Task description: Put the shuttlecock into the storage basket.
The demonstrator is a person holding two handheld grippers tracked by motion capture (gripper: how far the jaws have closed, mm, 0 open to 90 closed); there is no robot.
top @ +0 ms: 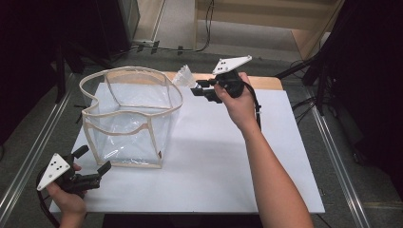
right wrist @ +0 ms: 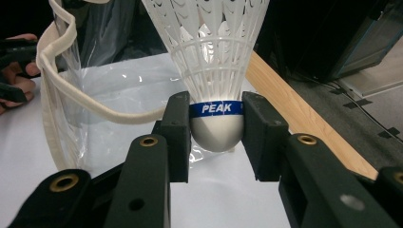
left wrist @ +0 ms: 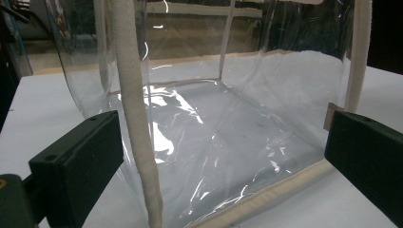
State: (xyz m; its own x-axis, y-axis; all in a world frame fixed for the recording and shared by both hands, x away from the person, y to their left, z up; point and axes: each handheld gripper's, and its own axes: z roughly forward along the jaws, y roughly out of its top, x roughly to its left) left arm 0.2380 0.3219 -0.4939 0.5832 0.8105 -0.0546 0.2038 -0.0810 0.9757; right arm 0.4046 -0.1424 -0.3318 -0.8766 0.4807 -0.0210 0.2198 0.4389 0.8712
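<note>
Your right claw (right wrist: 216, 130) is clamped on the rounded white cork of a shuttlecock (right wrist: 211, 61), with the jaws pressing at the blue band. You hold it above the far part of the desk (top: 223, 156), just right of the far rim of the clear bag (top: 130, 118). That grip is the weak point, I judge: the cork is smooth and domed, so any twist of your wrist may let it squirt out from between the flat black pads. The skirt is a thin white plastic lattice, springy and light. If it brushes the bag's rim on the way in, it may lever the cork loose or catch on the trim.

The bag is soft transparent film, glossy and creased, edged in cream fabric binding with a wavy, sagging mouth. It stands open on its own, but it is flimsy. A nudge from your right hand may fold the rim inward and narrow the opening.

Your left claw (top: 92, 173) stands open at the near left corner of the desk, its jaws on either side of the bag's near corner and not pressing on it. Closing carelessly there may pinch the film and drag the bag along the smooth white desk.
</note>
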